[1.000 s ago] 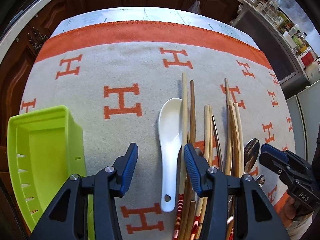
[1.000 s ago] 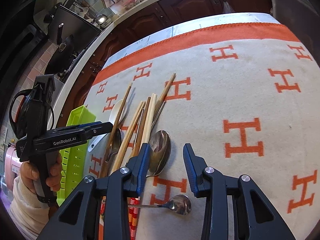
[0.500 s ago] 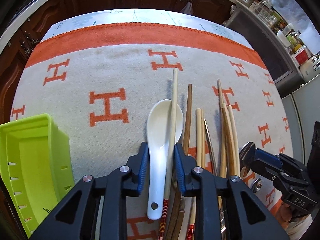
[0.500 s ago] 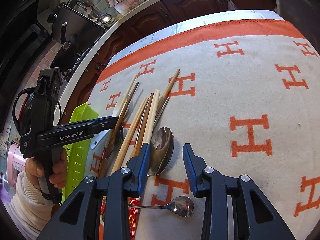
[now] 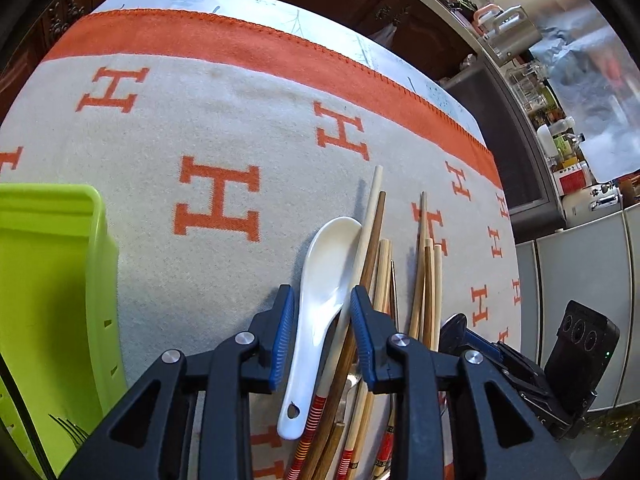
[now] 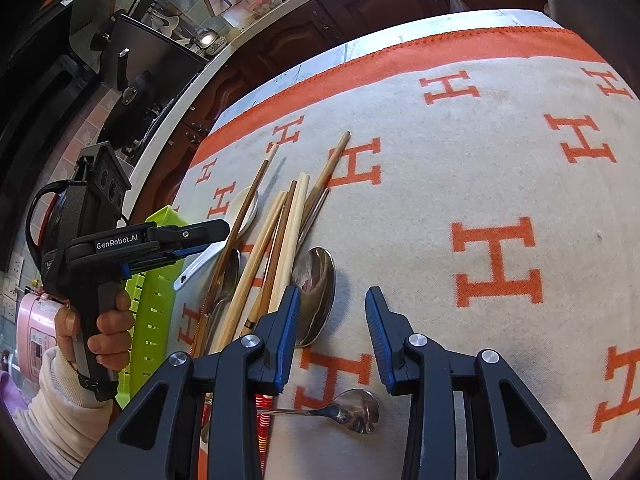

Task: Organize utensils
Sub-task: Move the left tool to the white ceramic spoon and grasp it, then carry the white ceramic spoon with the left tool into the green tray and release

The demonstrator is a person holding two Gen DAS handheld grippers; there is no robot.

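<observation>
Since half a second ago my left gripper (image 5: 322, 312) has lifted and tipped up a bit, and the white spoon (image 5: 320, 304) came with it, along with a couple of chopsticks (image 5: 362, 276) that got caught in the same pinch. A second back those jaws were wide apart over the pile; now they're clamped on the spoon's neck with a pale stick and a dark stick jammed against the right pad.

What matters for the next bit: the spoon's long axis runs almost straight along my fingers, bowl pointing away from me, handle end with the little hole hanging back under the gripper. The green tray (image 5: 52, 280) is off to my left, near but not touching, with a fork lying in its near end. So I'd guess it's a swing left with the spoon kept lengthwise, and those hitchhiking chopsticks could drop out or ride along, which is the annoying part.

My right gripper (image 6: 332, 332) is just hanging out with its jaws spread, nothing in them, hovering over the big metal spoon (image 6: 316, 292) beside the rest of the chopstick pile on the blanket (image 6: 460, 152). A smaller metal spoon (image 6: 352, 416) lies crosswise below it. Left hand's clearly the closer one to the tray.
</observation>
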